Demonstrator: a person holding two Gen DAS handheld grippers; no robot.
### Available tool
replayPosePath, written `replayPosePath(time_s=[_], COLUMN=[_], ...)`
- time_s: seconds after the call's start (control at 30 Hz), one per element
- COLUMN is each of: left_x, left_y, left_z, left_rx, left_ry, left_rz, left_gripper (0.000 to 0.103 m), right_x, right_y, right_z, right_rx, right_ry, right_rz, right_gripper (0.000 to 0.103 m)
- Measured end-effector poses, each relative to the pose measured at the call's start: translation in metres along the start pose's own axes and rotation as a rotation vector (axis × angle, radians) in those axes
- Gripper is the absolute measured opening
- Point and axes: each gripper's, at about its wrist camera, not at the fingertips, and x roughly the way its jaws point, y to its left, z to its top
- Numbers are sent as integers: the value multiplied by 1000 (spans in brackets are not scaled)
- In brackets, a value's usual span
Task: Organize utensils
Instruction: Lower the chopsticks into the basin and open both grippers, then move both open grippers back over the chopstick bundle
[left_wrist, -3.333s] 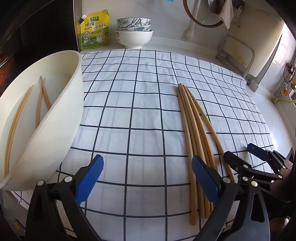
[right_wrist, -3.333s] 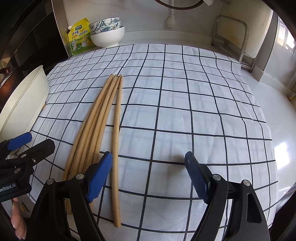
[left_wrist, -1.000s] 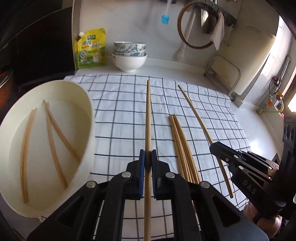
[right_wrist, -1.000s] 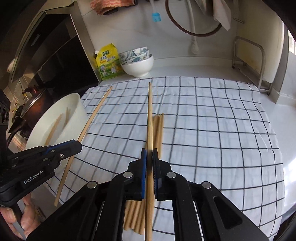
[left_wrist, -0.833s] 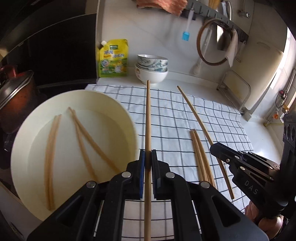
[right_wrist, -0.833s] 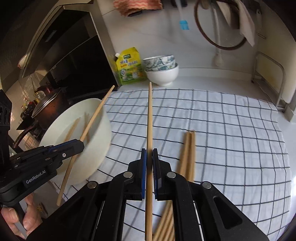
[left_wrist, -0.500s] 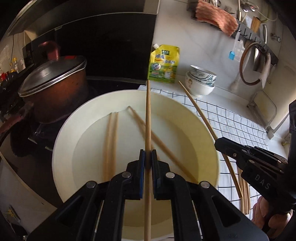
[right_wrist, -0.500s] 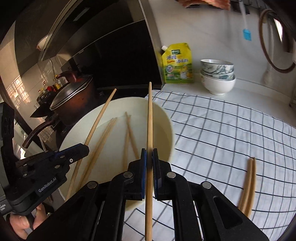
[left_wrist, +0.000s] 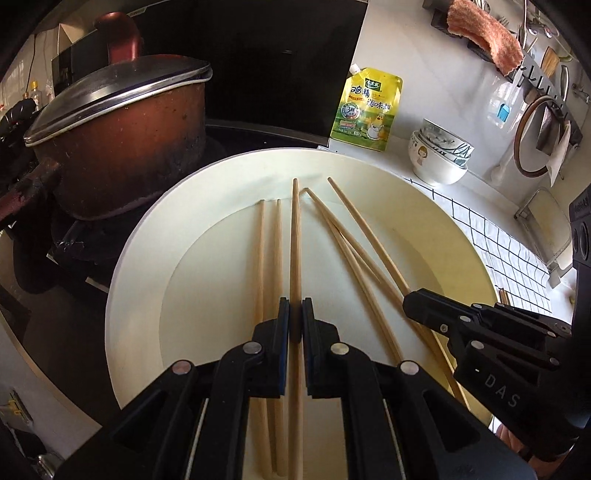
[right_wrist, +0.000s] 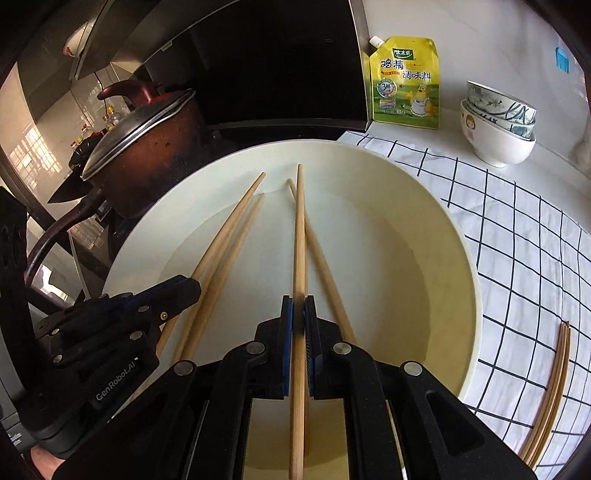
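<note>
A: Where's everything rel. to the basin (left_wrist: 140, 236)?
B: Both claws sit over it, aimed steeply down into it. Left gripper (left_wrist: 294, 325) is clamped on a chopstick (left_wrist: 294, 236), right gripper (right_wrist: 298, 325) on another chopstick (right_wrist: 299, 236).
A: Long axis?
B: Each stick runs straight out ahead of its jaws, tips over the far wall (three loose sticks already lie inside). Drop looks next, I'd say. Spare chopsticks (right_wrist: 550, 387) wait on the cloth (right_wrist: 517, 229).

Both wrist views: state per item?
left gripper: shut on a chopstick
right gripper: shut on a second chopstick
basin: three chopsticks lying inside
pot: lidded
bowls: stacked
pouch: upright
spare chopsticks: on the cloth
</note>
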Motion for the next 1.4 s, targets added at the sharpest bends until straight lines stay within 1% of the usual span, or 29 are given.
replayPosePath(time_s=[0.03,0.07,0.1,0.13,0.17,0.2,0.43,0.73,1.07,1.4], left_x=[1,1,0,-1,-4,-7,-19,-32,-49,-57], left_y=[1,2,3,5,6,6,4,-13,-51,-104], left_z=[0,0,0,-2,-3,-4,-11,-22,-26,-31], left_rx=[-2,-8,-15,-20,-24,-26,-33,-10,38,112], left_ry=[3,2,-2,-10,-22,-36,-58,-67,-86,-90], left_rz=[8,12,16,19,27,32,52,33,-22,-82], left_gripper=[8,16,23,40,57,59,59,60,60,60], right_x=[0,-2,-4,-6,-8,-10,-27,-52,-95,-145], right_y=[-1,-2,-2,-2,-2,-3,-9,-22,-43,-79], right_z=[0,-1,-1,-1,-2,-3,-14,-34,-56,-82], right_rx=[3,5,4,2,0,1,13,44,83,133], right_ry=[-2,-8,-18,-29,-34,-38,-67,-97,-157,-229], right_rz=[3,1,-6,-12,-15,-16,-28,-34,-60,-106], right_gripper=[8,10,19,21,21,21,21,24,27,32])
